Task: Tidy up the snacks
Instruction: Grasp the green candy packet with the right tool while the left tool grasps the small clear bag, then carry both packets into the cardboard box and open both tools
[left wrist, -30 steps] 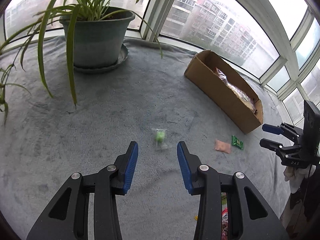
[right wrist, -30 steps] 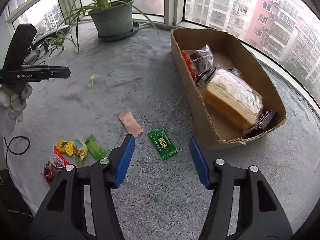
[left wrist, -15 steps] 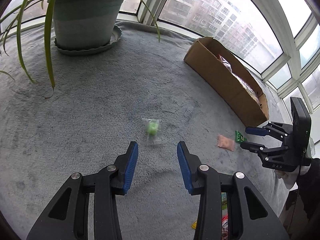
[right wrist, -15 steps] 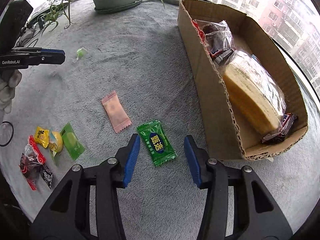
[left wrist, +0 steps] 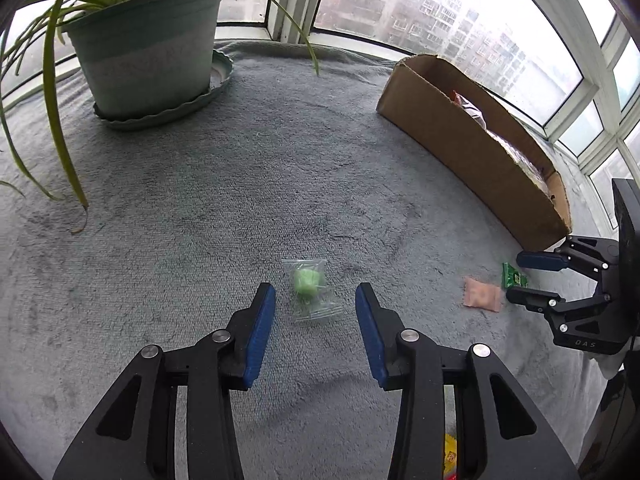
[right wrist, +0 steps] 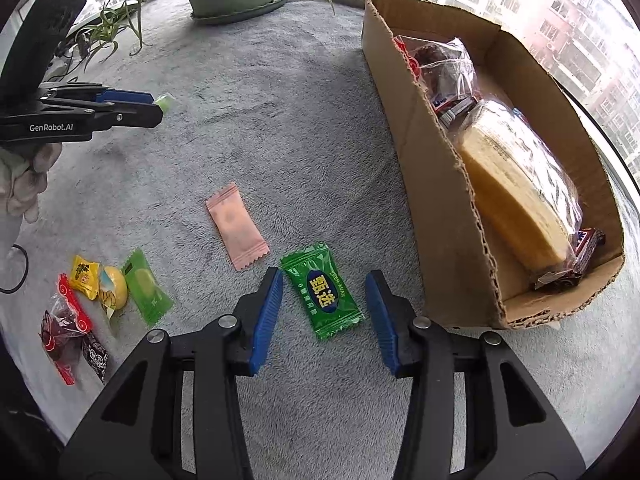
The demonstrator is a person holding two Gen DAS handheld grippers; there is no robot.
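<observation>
My left gripper (left wrist: 315,300) is open, low over the grey cloth, with a clear-wrapped green candy (left wrist: 307,282) lying between its fingertips. My right gripper (right wrist: 324,296) is open and straddles a dark green candy packet (right wrist: 322,294) flat on the cloth. A pink sachet (right wrist: 236,226) lies just left of it. The cardboard box (right wrist: 412,120) to the right holds a wrapped cake (right wrist: 516,184) and other snack bags. The right gripper also shows in the left wrist view (left wrist: 524,276), by the pink sachet (left wrist: 482,298).
A potted plant (left wrist: 148,56) with long drooping leaves stands at the far left. A cluster of small snacks (right wrist: 100,292), yellow, light green, red and black, lies at the left near the cloth's front edge. Windows curve behind the box.
Both grippers have moved forward and down. The green candy now lies between the left fingertips, and the dark green packet lies between the right fingertips.
</observation>
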